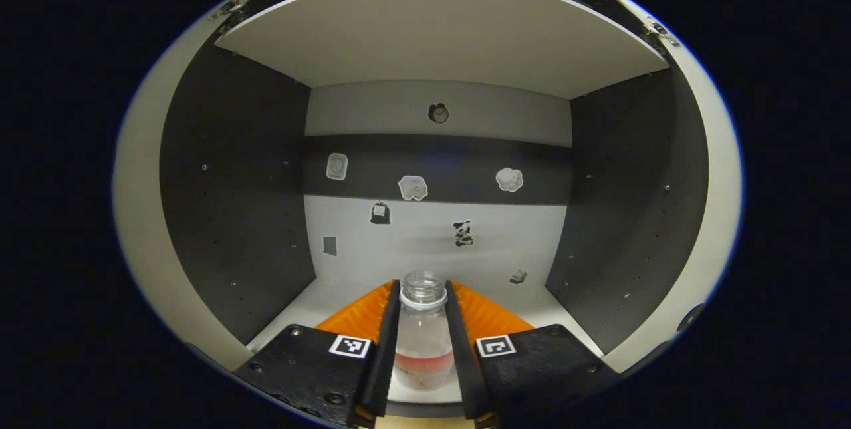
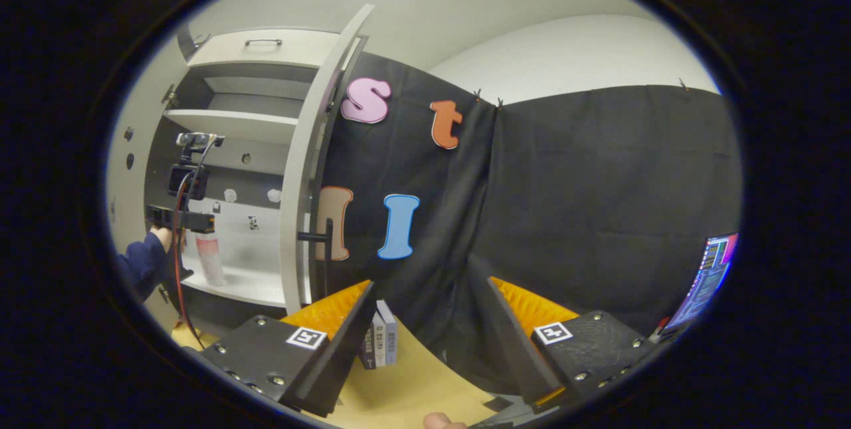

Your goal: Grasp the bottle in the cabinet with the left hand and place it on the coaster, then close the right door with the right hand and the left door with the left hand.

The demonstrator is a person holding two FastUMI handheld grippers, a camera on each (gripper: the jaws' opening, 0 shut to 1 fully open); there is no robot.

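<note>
- In the left gripper view the left gripper (image 1: 423, 322) reaches into the cabinet (image 1: 233, 216), and its two black fingers (image 1: 385, 342) lie flat against either side of the bottle (image 1: 423, 339), closed on it.
- The bottle stands upright between the fingers, its open neck rising just above their tips; it is clear, with a pale pink band low on its body, and its base sits on the cabinet's white floor.
- Small stickers (image 1: 413, 187) dot the cabinet's back wall, and a shelf (image 1: 439, 30) spans the space above.
- In the right gripper view the right gripper (image 2: 425, 329) has its fingers spread wide with nothing between them, hanging over a tan tabletop (image 2: 412, 382) near a few upright books (image 2: 379, 342).
- That same view shows the left gripper (image 2: 189, 219) farther off inside the cabinet, held by a hand (image 2: 161, 237) in a dark blue sleeve (image 2: 139, 266), with the bottle (image 2: 209, 259) just beneath it.
- The right door (image 2: 302, 169) stands open, seen nearly edge-on, its dark handle (image 2: 319, 237) sticking out toward the black cloth.
- The bottle's lower edge is cut off behind the fingers in the left gripper view, and the stickers are too small to make out.
- A screen (image 2: 705, 279) glows at the far right edge, partly cut off.
</note>
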